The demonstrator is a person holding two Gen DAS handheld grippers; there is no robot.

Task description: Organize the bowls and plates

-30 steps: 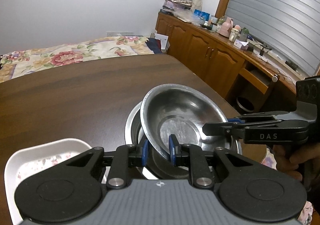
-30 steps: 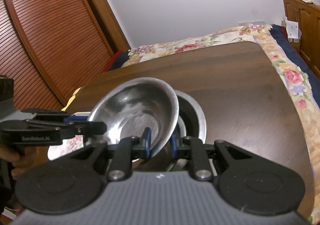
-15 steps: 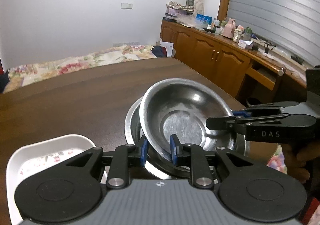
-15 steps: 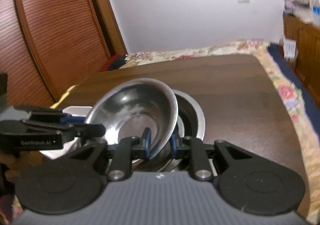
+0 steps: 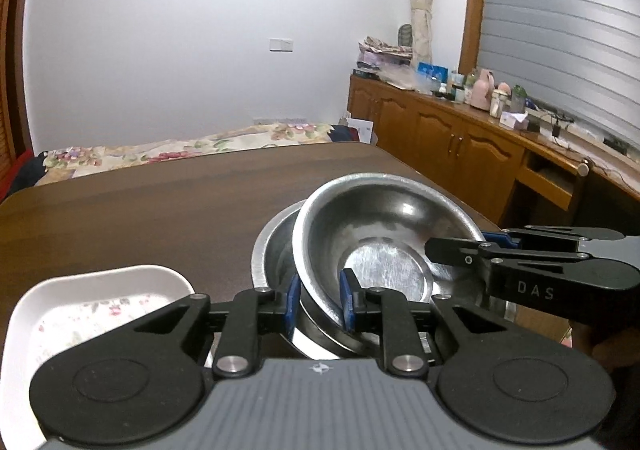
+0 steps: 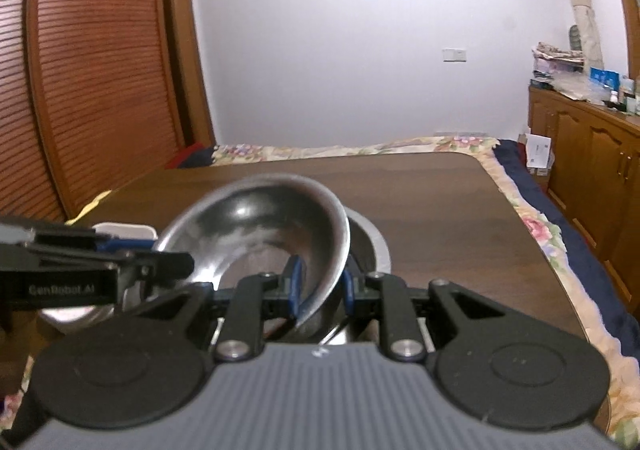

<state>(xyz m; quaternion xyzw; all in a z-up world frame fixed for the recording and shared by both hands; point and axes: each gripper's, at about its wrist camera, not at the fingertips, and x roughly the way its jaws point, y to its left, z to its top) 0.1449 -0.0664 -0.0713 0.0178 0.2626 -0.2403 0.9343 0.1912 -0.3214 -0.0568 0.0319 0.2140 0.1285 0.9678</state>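
Steel bowl (image 5: 384,234), tilted over a second bowl (image 5: 276,246) on the table (image 5: 160,210), looks light, stiff, slippery; left gripper (image 5: 319,300) and right gripper (image 6: 319,288) each pinch its thin rim, the sensible hold.

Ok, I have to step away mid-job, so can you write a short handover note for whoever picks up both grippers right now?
Left gripper: shut on the near rim of the upper steel bowl.
Right gripper: shut on the same bowl's opposite rim.
The bowl is tilted, above the lower steel bowl on the wooden table.
White floral dish sits beside them on the left.
Done: the upper bowl is gripped by both.
Left: set the bowl where it belongs, then sort the dish.
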